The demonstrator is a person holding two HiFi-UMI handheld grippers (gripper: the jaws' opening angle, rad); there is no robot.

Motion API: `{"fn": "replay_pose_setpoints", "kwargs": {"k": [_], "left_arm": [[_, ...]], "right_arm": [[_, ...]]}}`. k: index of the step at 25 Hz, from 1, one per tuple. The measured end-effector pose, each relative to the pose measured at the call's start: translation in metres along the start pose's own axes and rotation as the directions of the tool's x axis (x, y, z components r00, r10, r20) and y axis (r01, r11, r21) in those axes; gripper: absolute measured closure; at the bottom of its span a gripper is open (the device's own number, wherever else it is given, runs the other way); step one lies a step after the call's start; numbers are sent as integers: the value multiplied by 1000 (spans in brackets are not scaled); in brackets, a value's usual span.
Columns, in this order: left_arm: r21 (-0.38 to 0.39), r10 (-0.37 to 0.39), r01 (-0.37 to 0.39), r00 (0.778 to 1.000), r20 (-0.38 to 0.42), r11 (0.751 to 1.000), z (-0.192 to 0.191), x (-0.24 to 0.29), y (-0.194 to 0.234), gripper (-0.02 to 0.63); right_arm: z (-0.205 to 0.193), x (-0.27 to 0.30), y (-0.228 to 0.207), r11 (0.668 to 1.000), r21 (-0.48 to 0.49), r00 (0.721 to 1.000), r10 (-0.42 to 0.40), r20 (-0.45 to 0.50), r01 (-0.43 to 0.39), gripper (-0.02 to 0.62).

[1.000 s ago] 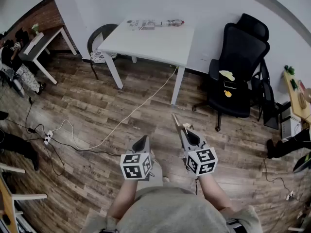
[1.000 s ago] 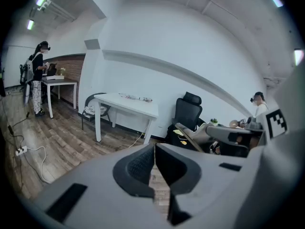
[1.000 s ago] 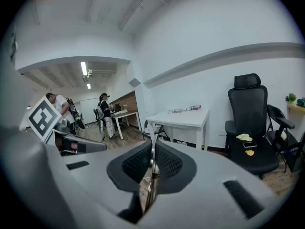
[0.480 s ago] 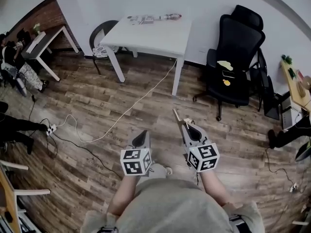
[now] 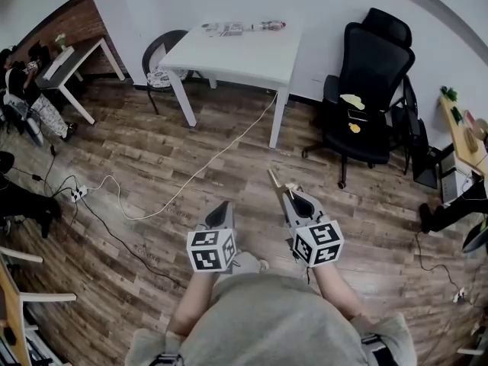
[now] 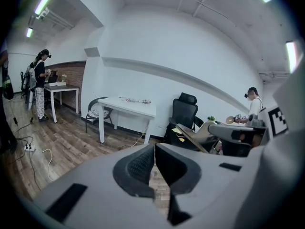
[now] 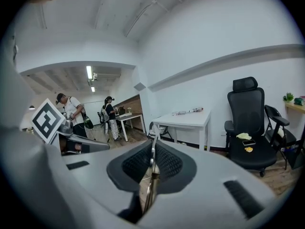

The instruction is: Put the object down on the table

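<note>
First, head view: two grippers were held low before the person, left gripper (image 5: 222, 212) and right gripper (image 5: 288, 197), over the wood floor (image 5: 152, 158). One thin stick (image 5: 274, 181) jutted forward from the right gripper's tip, well short of the one white table (image 5: 236, 56). One black office chair (image 5: 374, 90) stood right of the table. Left gripper view: its jaws were drawn almost together, only a slit between them and nothing in it. Right gripper view: the jaws were nearly closed, pads clamped on the stick, seen edge-on. Two people (image 7: 109, 109) stood by a far desk (image 7: 127, 119).
</note>
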State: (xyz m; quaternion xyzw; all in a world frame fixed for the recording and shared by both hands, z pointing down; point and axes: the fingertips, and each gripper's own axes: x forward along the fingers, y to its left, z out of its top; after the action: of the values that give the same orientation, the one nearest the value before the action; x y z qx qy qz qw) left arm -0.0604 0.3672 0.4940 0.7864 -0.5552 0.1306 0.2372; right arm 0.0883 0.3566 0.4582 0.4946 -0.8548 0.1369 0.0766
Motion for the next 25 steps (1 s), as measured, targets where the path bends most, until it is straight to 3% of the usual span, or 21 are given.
{"fn": "replay_pose_setpoints", "kwargs": {"k": [16,25], "left_arm": [[-19,-7,7,1000,-5,1000,-6,7,-11,595],[-24,-15,14,999,-29,1000,4,45,2,595]], "right_arm": [[6,2,-11,1000,2,1000,-1,19,1,572],[8,36,-31,1000,9,1000,-8,-3,8,572]]}}
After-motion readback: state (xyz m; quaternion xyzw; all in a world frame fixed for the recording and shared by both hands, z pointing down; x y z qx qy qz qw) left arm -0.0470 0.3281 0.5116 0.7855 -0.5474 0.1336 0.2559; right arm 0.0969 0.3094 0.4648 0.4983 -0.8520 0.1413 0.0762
